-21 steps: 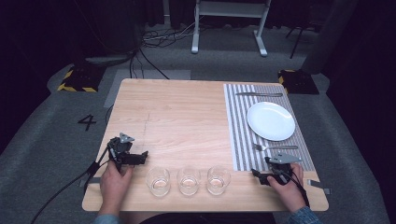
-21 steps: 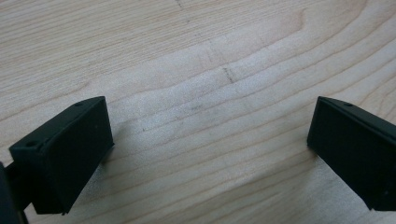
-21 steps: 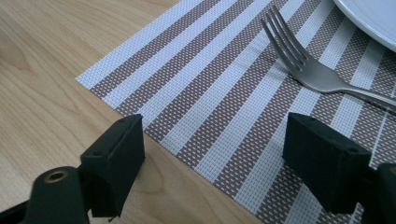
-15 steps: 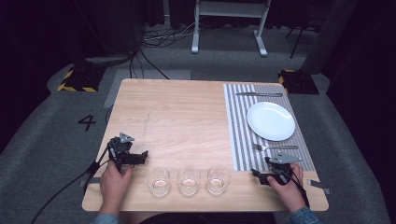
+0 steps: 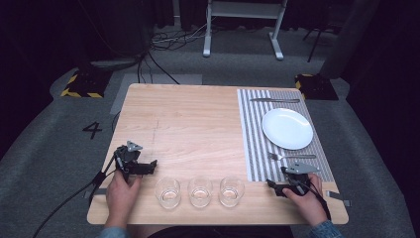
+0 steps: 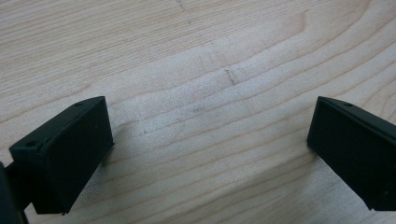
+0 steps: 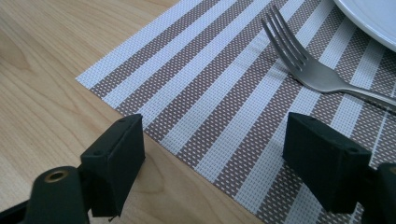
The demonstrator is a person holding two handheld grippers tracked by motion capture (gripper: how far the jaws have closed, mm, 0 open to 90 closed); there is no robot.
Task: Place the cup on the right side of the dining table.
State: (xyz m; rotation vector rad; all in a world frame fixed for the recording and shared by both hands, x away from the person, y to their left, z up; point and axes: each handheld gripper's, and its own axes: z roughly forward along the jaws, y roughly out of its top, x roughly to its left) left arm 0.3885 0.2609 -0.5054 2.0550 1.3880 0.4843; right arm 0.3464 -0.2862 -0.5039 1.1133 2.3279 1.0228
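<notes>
Three clear glasses stand in a row near the table's front edge: left (image 5: 168, 192), middle (image 5: 200, 191) and right (image 5: 231, 191). My left gripper (image 5: 153, 166) rests on the bare wood just left of them, held by a hand, its jaws wide open over plain wood grain (image 6: 210, 112). My right gripper (image 5: 273, 186) lies at the near corner of a striped placemat (image 5: 255, 144), open, jaws straddling the mat's corner (image 7: 219, 126). A fork (image 7: 308, 65) lies on the mat ahead of it, next to a white plate (image 5: 288, 128).
A knife (image 5: 275, 100) lies at the far end of the placemat. The wooden table (image 5: 183, 119) has bare room across its middle and far left. Cables trail off the front left edge onto grey floor.
</notes>
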